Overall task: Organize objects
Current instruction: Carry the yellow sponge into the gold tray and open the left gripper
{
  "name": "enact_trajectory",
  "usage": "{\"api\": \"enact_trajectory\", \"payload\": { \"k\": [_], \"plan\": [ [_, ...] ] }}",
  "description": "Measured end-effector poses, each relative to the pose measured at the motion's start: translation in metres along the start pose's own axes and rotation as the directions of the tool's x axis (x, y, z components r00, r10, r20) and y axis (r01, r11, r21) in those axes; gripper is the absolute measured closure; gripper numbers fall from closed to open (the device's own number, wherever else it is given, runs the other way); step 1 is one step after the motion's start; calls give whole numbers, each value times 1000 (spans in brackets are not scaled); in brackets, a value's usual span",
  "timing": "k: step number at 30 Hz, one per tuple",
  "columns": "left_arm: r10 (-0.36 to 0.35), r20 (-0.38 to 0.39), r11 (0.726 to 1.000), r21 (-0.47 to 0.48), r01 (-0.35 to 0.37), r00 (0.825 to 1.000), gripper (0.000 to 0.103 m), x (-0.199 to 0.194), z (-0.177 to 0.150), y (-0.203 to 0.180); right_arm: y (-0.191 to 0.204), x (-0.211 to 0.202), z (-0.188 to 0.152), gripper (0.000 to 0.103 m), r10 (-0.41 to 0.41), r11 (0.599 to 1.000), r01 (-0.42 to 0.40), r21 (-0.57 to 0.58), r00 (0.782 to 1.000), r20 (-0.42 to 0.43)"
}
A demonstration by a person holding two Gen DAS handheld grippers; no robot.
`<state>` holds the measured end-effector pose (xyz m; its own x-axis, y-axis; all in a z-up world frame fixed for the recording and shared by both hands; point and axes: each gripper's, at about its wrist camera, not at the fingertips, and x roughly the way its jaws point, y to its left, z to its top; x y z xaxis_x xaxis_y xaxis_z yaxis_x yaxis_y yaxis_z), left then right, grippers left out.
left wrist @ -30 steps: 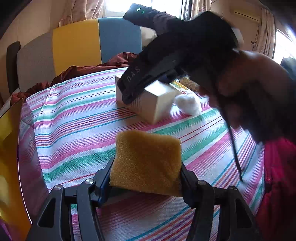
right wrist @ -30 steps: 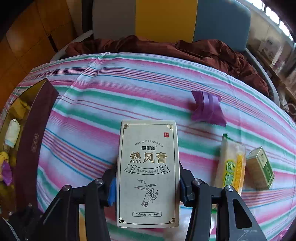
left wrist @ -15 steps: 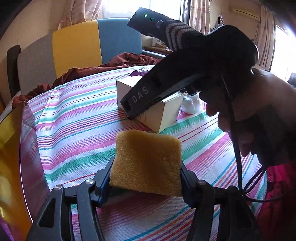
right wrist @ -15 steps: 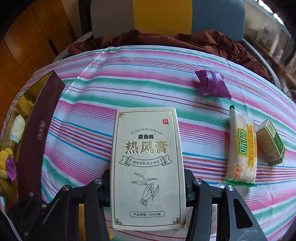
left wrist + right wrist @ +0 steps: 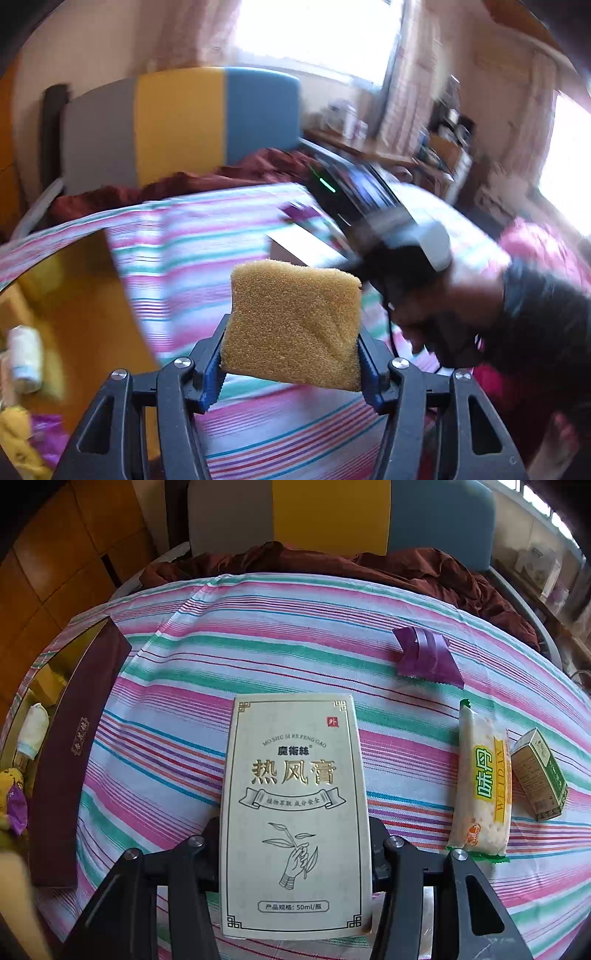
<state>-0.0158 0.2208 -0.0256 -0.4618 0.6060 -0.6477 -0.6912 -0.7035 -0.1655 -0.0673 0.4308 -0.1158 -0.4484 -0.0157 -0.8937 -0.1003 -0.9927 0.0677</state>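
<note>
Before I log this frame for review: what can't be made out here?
- Left wrist view: the right tongs and the hand holding them are motion-blurred.
- Left wrist view: the sponge hides the table behind it.
- Right wrist view: the cream box covers the right tongs' pads.
- Right wrist view: the brown box has its contents cut off at the left edge.

My right hand (image 5: 436,317) and the device it grips smear into blur in my left view — the striped cloth (image 5: 221,236) too. My cream box (image 5: 295,812) hides my right pads; the maroon box (image 5: 70,760) is partly cut off at the frame's edge.
</note>
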Motion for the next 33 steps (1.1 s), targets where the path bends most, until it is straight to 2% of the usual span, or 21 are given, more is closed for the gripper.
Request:
{"api": "enact_trajectory", "payload": {
  "k": [3,7,11,14,16,23,29,33],
  "plan": [
    [37,0,991,-129,-37,999,43,-22,10,40,2,0,0,51,-13,1000,13,-9,1000,2],
    [119,-14,962,-245,-119,993,43,-49,9,99,3,0,0,51,-20,1000,20,-12,1000,3],
    [194,-59,907,-369,-202,979,43,-63,0,157,4,0,0,51,-25,1000,25,-15,1000,4],
    [206,-88,868,-444,-223,975,43,-65,-10,189,4,1,0,51,-30,999,30,-19,1000,5],
    [213,-99,862,-450,-234,972,43,-64,-11,197,4,1,0,51,-31,999,31,-20,1000,5],
    [211,-151,882,-396,-255,966,43,-36,10,204,5,1,0,51,-37,999,38,-26,999,6],
    [184,-197,871,-422,-252,963,43,-9,21,221,5,1,1,51,-43,999,43,-33,999,6],
    [194,-237,864,-418,-280,952,43,12,29,236,6,2,2,50,-49,998,49,-38,999,6]
  ]
}}
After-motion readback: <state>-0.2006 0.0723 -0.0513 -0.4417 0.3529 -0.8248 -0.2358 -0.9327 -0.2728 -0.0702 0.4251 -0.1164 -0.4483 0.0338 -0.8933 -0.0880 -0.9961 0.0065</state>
